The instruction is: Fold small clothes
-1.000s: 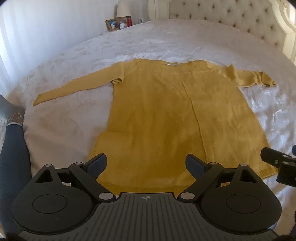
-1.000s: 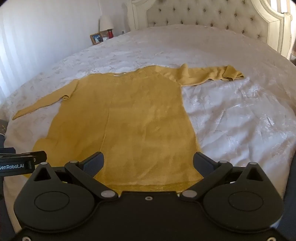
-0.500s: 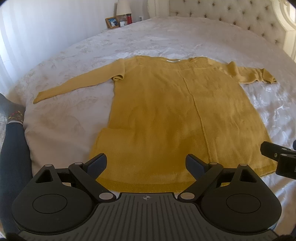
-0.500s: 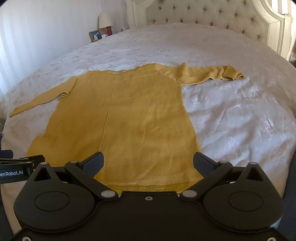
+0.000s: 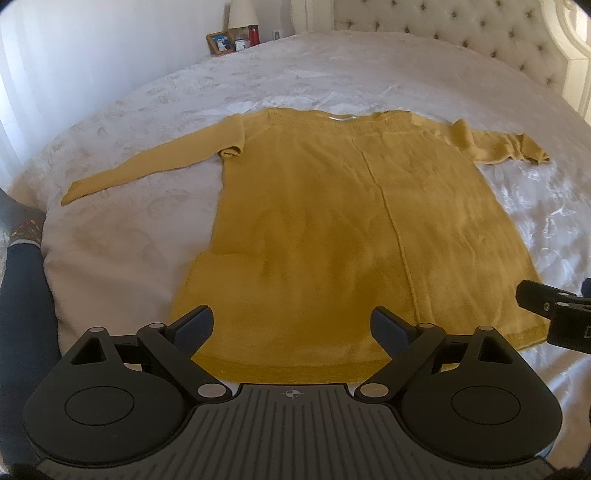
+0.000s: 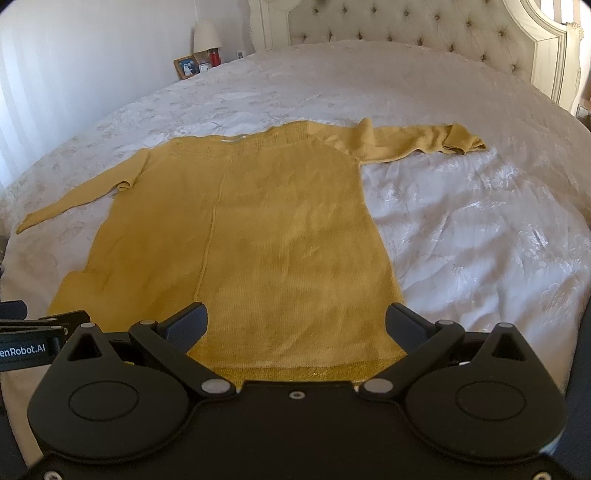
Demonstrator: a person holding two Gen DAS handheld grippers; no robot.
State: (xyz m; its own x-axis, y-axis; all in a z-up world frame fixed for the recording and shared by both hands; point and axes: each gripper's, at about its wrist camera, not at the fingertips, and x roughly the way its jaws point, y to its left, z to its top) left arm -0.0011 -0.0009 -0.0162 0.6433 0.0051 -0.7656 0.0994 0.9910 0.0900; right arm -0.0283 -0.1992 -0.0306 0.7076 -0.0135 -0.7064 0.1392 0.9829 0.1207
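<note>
A mustard-yellow knit sweater (image 5: 332,236) lies flat on the white bedspread (image 5: 110,236), hem toward me, neckline far, both sleeves spread sideways. It also shows in the right wrist view (image 6: 258,236). My left gripper (image 5: 293,325) is open and empty, hovering over the hem's left half. My right gripper (image 6: 295,321) is open and empty, over the hem's right half. The right gripper's finger shows at the right edge of the left wrist view (image 5: 546,306). The left gripper shows at the left edge of the right wrist view (image 6: 40,328).
A tufted cream headboard (image 6: 424,26) stands at the far end of the bed. A nightstand with a lamp (image 5: 242,13), a picture frame (image 5: 219,42) and a red candle lies far left. The person's dark-sleeved arm (image 5: 26,295) is at the left edge.
Both grippers have risen and tilted a little, so the sweater sits lower and slightly farther in view. Both stay open. The sweater has not moved.
</note>
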